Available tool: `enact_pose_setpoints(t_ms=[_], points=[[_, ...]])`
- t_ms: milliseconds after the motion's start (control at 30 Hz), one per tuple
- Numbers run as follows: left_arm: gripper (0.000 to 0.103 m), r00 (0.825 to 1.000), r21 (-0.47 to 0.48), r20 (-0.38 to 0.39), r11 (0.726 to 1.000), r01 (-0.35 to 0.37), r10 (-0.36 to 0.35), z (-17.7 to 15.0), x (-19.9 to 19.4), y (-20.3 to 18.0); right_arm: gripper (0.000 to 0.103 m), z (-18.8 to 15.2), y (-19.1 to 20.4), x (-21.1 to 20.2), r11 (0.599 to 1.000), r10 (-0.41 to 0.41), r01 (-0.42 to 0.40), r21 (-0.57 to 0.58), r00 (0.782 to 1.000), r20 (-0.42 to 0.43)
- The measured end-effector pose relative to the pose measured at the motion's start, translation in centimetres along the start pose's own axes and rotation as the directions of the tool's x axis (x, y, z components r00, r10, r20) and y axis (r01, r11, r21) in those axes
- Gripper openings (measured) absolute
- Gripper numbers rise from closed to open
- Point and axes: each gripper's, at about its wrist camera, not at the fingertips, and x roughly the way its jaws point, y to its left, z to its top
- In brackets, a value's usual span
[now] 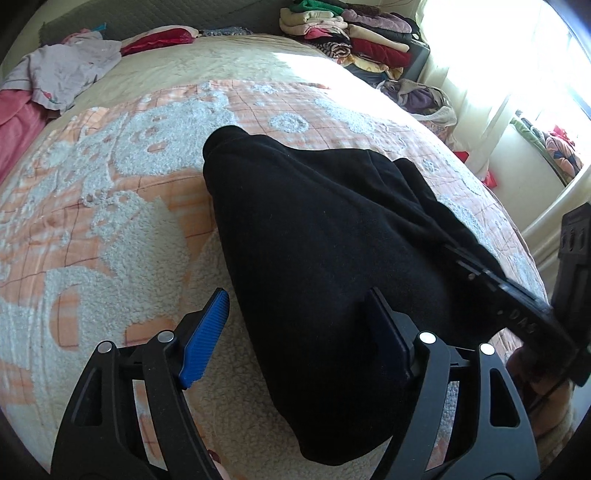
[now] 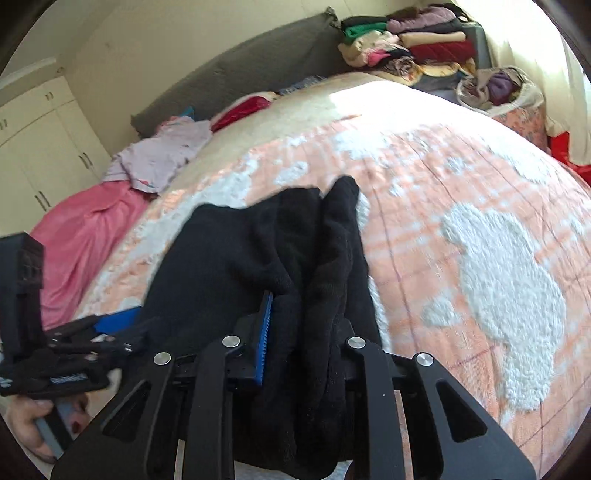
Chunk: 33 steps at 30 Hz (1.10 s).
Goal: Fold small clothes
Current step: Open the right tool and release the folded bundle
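Observation:
A black garment (image 1: pixel 314 236) lies bunched on the orange and white blanket (image 1: pixel 110 184). My left gripper (image 1: pixel 299 332) is open at its near edge, the left blue pad (image 1: pixel 207 332) on the blanket and the right pad over the cloth. The right gripper's fingers (image 1: pixel 498 284) reach in from the right, under the garment's right edge. In the right wrist view my right gripper (image 2: pixel 306 332) is shut on a thick fold of the black garment (image 2: pixel 258 251). The left gripper (image 2: pixel 74 343) shows at the left.
A lilac garment (image 1: pixel 62 74) and pink cloth (image 1: pixel 14 122) lie at the far left of the bed. Folded clothes (image 1: pixel 354 33) are stacked at the far right, beside a bag of clothes (image 1: pixel 424 99). Bright curtains hang at the right. White cupboards (image 2: pixel 37 147) stand left.

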Motion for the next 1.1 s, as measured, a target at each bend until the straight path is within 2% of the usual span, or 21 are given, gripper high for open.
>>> enact_pose_setpoints(t_ms=[33, 167, 300, 400, 633, 733, 833, 967, 1100], points=[[0.068, 1.000, 0.000, -0.002, 1.000, -0.003, 0.003, -0.1, 0.1, -0.1, 0.029, -0.3, -0.3, 0.0, 1.000, -0.012, 0.012, 0.013, 1.000, 0.004], [0.068, 1.000, -0.005, -0.005, 1.000, -0.001, 0.001, -0.3, 0.2, -0.1, 0.041, -0.8, -0.5, -0.5, 0.998, -0.033, 0.032, 0.056, 0.999, 0.015], [0.068, 1.000, -0.004, -0.004, 1.000, -0.002, 0.002, -0.4, 0.1, -0.1, 0.049, -0.9, 0.2, -1.1, 0.996, -0.080, 0.079, 0.039, 0.997, 0.025], [0.068, 1.000, -0.008, -0.002, 1.000, 0.001, -0.001, -0.5, -0.1, -0.1, 0.052, -1.0, 0.5, -1.6, 0.995, -0.093, 0.093, 0.032, 0.995, 0.028], [0.069, 1.000, -0.013, 0.011, 1.000, 0.003, -0.003, -0.8, -0.9, 0.0, 0.066, -1.1, 1.4, -3.2, 0.991, -0.134, 0.135, -0.006, 0.990, 0.047], [0.073, 1.000, -0.010, 0.028, 1.000, 0.003, -0.003, -1.0, -1.9, 0.1, 0.085, -1.4, 2.3, -5.0, 0.987, -0.153, 0.157, -0.032, 0.983, 0.098], [0.081, 0.999, -0.001, 0.053, 1.000, -0.004, 0.004, -1.4, -3.3, 0.2, 0.094, -1.8, 3.2, -6.9, 0.984, -0.155, 0.166, -0.059, 0.977, 0.149], [0.093, 0.996, 0.007, 0.091, 1.000, -0.007, 0.006, -2.3, -5.5, 0.4, 0.098, -2.5, 4.3, -9.5, 0.979, -0.156, 0.178, -0.095, 0.966, 0.204], [0.093, 0.992, 0.007, 0.121, 1.000, -0.028, 0.027, -3.5, -7.4, 0.9, 0.098, -3.6, 5.5, -11.8, 0.974, -0.161, 0.194, -0.115, 0.954, 0.253]])
